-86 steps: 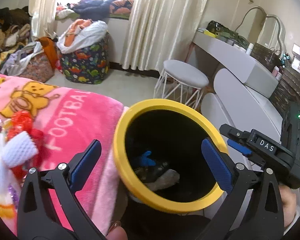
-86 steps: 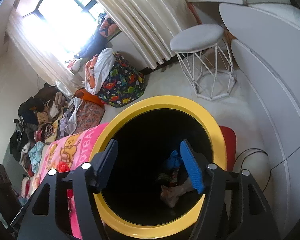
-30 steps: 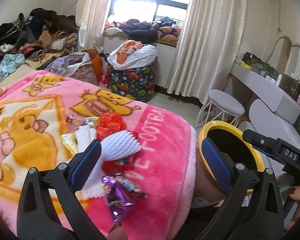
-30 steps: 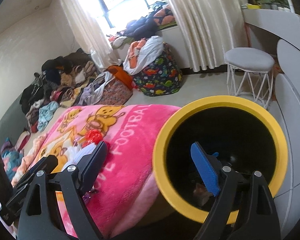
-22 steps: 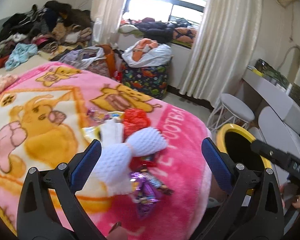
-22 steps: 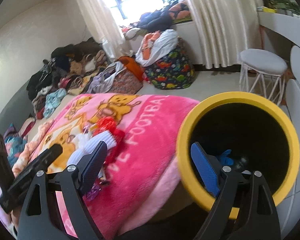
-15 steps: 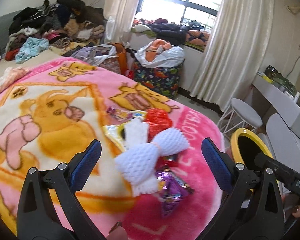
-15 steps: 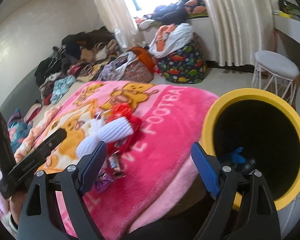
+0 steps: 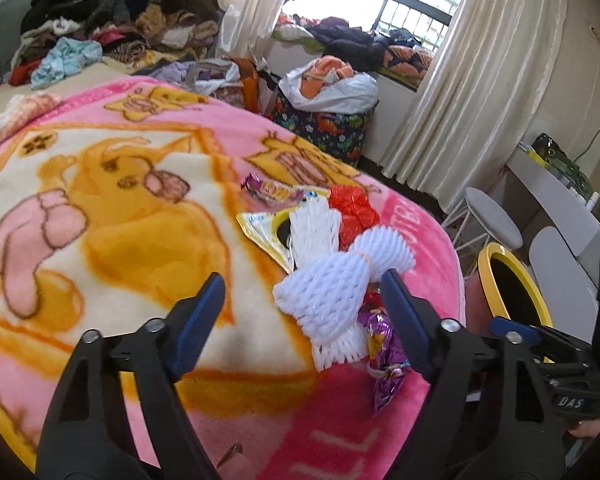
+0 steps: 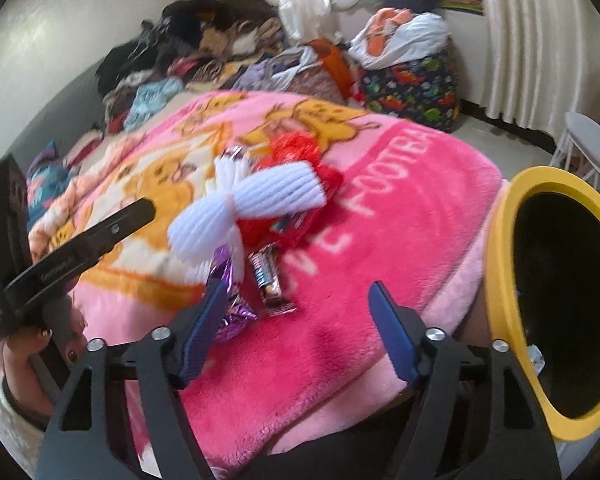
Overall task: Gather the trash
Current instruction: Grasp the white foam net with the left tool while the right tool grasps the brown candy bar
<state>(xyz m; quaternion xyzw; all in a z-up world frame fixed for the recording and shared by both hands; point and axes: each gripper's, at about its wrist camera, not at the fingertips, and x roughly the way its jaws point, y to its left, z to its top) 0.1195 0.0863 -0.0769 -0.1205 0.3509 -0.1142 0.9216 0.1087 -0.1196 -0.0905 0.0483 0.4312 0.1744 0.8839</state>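
A heap of trash lies on the pink blanket (image 9: 100,216): white foam fruit nets (image 9: 324,292) (image 10: 260,196), red plastic (image 9: 352,210) (image 10: 296,150), a yellow wrapper (image 9: 266,232), a purple wrapper (image 9: 382,344) (image 10: 226,280) and a dark snack bar (image 10: 268,280). The yellow-rimmed black bin (image 10: 556,304) (image 9: 508,284) stands at the bed's right edge with trash inside. My left gripper (image 9: 304,304) is open and empty, just short of the foam nets. My right gripper (image 10: 296,300) is open and empty, just short of the snack bar.
Piled clothes (image 9: 112,20) lie at the far side of the bed. A dinosaur-print bag (image 9: 324,120) (image 10: 416,88), curtains (image 9: 472,88) and a white stool (image 9: 492,220) stand past the bed. A white desk (image 9: 560,200) is at right.
Both grippers have swung left from over the bin to the trash heap on the blanket. The bin now sits at the right edge of both views. Both stay open and empty.
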